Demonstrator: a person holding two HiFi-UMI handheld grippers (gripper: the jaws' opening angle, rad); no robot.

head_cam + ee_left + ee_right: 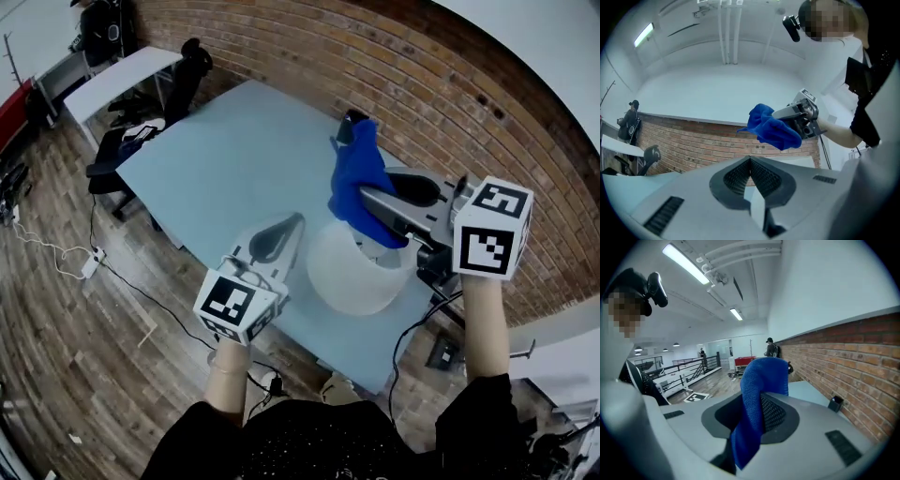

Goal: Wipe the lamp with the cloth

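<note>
Nearest me, my left gripper (281, 234) has its jaws together, just beside the lamp (352, 277) on the table (216, 159); my right gripper (373, 204) pinches the cloth (357, 173) by the lamp's far rim.

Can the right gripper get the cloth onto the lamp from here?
Probably yes: the right gripper holds the cloth right by the lamp, with nothing between them; the left gripper sits off to the side.

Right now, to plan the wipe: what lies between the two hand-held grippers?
The white lamp, in the head view: left hand-held gripper at its edge, right hand-held gripper holding the cloth by it.
</note>
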